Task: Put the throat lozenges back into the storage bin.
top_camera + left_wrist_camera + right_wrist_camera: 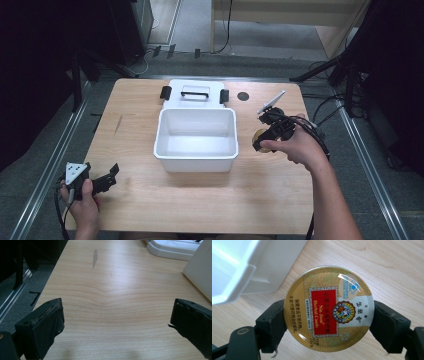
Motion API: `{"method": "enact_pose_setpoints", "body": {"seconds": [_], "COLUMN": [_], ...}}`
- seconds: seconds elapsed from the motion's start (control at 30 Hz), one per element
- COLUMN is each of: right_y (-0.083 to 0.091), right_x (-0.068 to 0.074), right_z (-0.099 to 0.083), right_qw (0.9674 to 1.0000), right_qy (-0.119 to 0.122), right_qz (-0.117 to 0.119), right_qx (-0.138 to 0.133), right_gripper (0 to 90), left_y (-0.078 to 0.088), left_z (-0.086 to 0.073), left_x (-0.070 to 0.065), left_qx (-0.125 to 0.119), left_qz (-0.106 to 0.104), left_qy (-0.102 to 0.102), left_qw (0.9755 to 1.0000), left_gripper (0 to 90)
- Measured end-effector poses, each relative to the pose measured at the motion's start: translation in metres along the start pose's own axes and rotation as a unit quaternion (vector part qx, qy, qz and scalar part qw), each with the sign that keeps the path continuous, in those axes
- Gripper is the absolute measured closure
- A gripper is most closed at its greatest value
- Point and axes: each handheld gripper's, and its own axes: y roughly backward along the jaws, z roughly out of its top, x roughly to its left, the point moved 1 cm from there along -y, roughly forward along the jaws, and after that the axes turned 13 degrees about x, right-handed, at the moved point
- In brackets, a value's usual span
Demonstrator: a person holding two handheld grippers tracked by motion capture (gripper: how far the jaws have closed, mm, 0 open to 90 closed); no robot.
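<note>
Right gripper view showed the right gripper [328, 322] pinching a round candy tin [328, 307] across its width, one black jaw pressed on each side of the rim, the printed lid facing the camera. The tin hung above the wooden table [387, 270], clear of the wood, with the white bin [262, 267] just beyond it at the upper left, not touching. In the high view the tin [261, 138] sat at the tip of the right gripper [264, 142], just beside the bin's right wall [235, 135], outside it. The left gripper [114, 172] rested at the table's near left corner, well apart from the bin; in the left gripper view its jaws stood spread wide over bare wood. Behind the bin lay its lid [195, 93], flat against the far rim.
</note>
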Motion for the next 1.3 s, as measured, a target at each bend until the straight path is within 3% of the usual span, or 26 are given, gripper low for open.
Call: {"method": "enact_pose_setpoints", "body": {"seconds": [0.67,1.3], "right_y": [0.035,0.039], "right_x": [0.022,0.051], "right_z": [0.023,0.047], "right_qw": [0.9995,0.998], "right_qy": [0.027,0.06], "right_qz": [-0.009,-0.013], "right_qx": [-0.015,-0.014], "right_gripper": [20.4,20.4], "left_y": [-0.001,-0.001], "left_z": [0.0,0.001], "left_x": [0.0,0.001], "left_qx": [0.002,0.003], "left_qz": [-0.001,-0.002], "left_qy": [0.003,0.003], "left_qw": [1.0,1.0], "left_gripper": [0.0,0.0]}}
